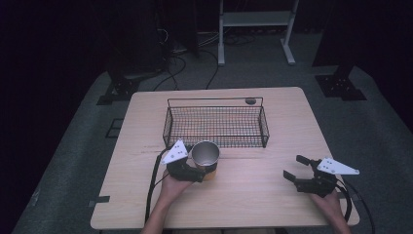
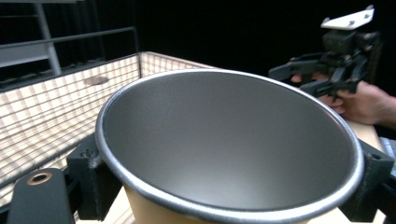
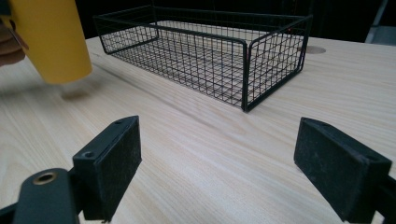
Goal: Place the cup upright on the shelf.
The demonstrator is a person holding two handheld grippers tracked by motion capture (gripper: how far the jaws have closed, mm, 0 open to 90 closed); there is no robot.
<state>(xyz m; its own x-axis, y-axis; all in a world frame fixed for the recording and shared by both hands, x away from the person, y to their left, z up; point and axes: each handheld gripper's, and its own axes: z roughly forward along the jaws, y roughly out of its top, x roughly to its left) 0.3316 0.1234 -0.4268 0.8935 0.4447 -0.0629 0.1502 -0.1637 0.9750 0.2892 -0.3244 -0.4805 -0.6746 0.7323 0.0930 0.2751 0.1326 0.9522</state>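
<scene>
Basket [image 1: 215,126] stands just beyond cup [image 1: 205,155] clamped by left gripper [image 1: 195,171]

A metal cup [image 2: 229,144] with a yellow outer wall takes up most of the frame, its grey inside and rolled rim facing the camera. The left gripper [image 2: 229,186] has its black jaws pressed against the cup's sides at lower left and lower right. A black wire basket [image 2: 56,107] stands on the light counter [image 2: 362,130] at left. At upper right, a hand [image 2: 364,102] holds the right gripper [image 2: 299,77], jaws apart.
</scene>
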